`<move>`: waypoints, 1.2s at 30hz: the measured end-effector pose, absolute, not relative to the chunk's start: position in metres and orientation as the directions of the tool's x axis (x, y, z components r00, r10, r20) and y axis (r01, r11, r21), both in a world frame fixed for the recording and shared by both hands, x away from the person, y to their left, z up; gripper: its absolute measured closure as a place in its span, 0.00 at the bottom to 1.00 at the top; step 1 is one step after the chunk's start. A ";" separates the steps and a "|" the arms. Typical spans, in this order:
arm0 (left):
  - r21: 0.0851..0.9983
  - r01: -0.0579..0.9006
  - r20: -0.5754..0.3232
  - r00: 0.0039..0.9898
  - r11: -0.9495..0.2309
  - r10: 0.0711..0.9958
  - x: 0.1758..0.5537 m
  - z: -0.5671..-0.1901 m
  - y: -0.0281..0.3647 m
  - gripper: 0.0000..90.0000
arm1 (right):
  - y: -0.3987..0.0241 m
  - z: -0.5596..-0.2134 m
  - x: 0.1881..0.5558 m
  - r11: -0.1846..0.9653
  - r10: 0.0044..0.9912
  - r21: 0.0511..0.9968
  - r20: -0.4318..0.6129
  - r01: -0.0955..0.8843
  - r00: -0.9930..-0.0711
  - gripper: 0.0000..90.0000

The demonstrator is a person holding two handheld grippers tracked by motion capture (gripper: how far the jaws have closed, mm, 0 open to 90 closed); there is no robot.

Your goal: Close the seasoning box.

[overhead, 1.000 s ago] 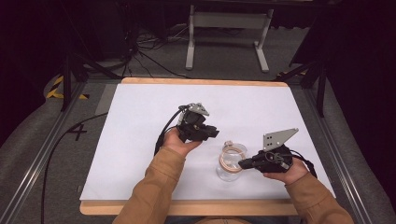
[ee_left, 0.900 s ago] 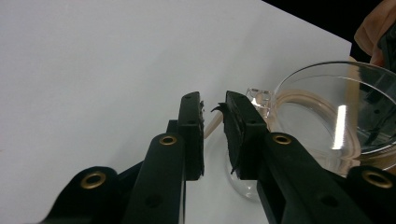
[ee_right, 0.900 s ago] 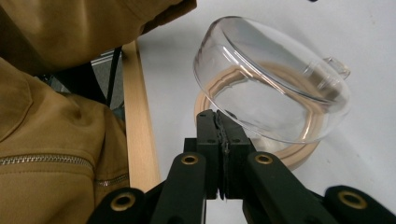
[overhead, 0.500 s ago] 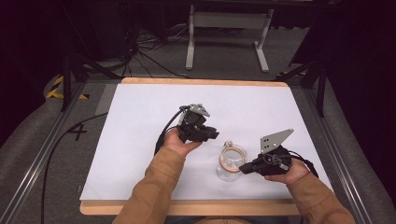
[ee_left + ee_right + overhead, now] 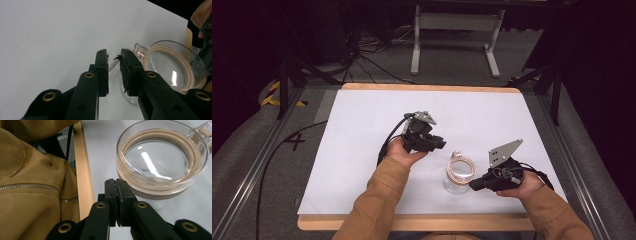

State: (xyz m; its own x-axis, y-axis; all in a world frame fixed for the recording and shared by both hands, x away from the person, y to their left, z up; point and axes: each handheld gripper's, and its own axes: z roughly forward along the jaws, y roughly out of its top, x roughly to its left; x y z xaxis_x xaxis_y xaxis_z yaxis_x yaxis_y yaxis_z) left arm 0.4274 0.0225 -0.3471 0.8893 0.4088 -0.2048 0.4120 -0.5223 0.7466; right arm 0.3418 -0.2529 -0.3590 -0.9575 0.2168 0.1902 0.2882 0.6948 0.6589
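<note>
On smooth white table [image 5: 362, 150], round clear-glass jar [image 5: 458, 175].

Glass jar [image 5: 175, 67] partly behind jaws

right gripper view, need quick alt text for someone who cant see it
The right tongs, shut with nothing between them, point at a clear glass jar with a tan sealing ring, lid on, standing on the white table. A tan zipped jacket sleeve lies left, past the table's wooden edge.
</note>
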 end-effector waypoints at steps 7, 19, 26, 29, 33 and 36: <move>0.761 0.416 -0.199 0.880 -0.497 0.432 0.425 -0.345 0.027 0.83 | -0.254 -0.352 0.340 0.680 0.206 0.678 0.186 0.278 -0.961 0.96; 0.787 0.429 -0.177 0.845 -0.443 0.504 0.415 -0.343 0.053 0.79 | -0.268 -0.324 0.349 0.552 0.278 0.791 0.122 0.262 -0.953 0.89; 0.793 0.457 -0.168 0.800 -0.403 0.576 0.406 -0.344 0.076 0.76 | -0.280 -0.310 0.363 0.448 0.377 0.859 0.070 0.248 -0.924 0.81; 0.799 0.462 -0.165 0.784 -0.385 0.599 0.404 -0.345 0.085 0.75 | -0.283 -0.309 0.369 0.438 0.406 0.864 0.057 0.249 -0.912 0.80; 0.808 0.472 -0.157 0.750 -0.354 0.642 0.400 -0.349 0.100 0.73 | -0.290 -0.312 0.384 0.417 0.452 0.875 0.037 0.248 -0.891 0.74; 0.808 0.475 -0.150 0.736 -0.347 0.660 0.400 -0.354 0.109 0.71 | -0.296 -0.319 0.396 0.419 0.500 0.867 0.027 0.269 -0.866 0.67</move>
